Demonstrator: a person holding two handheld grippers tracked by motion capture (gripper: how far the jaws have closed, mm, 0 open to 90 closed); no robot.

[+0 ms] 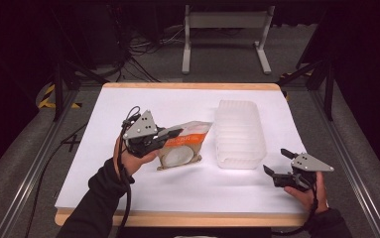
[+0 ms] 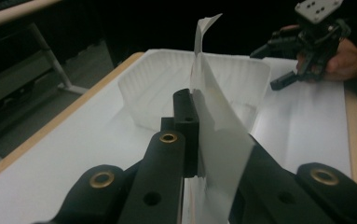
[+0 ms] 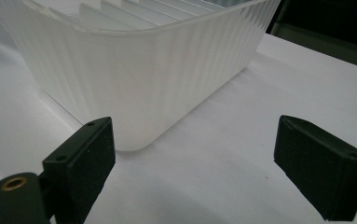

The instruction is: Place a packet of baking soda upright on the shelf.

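At a white-covered table (image 1: 128,193), the left gripper (image 1: 173,133) has its jaws clamped tight on the edge of a flat packet (image 1: 185,145), a clear-windowed pouch with orange print and something pale and round inside. In the left gripper view the packet's thin edge (image 2: 213,126) stands upright between the closed black jaws, which suggests the pinch is placed on the seam so the contents hang free of the pads. In the high view the packet sits tilted, its far end near the table and just beside a translucent ribbed plastic bin (image 1: 239,134), the likely destination given how the gripper points toward it. The right gripper (image 1: 277,161) waits near the bin's near corner with its jaws wide apart and nothing between them; the right gripper view looks straight at the bin's ribbed wall (image 3: 134,79), framed by the two spread pads. That stance reads as readiness to steady the light container if the packet nudges it. The bin appears empty.
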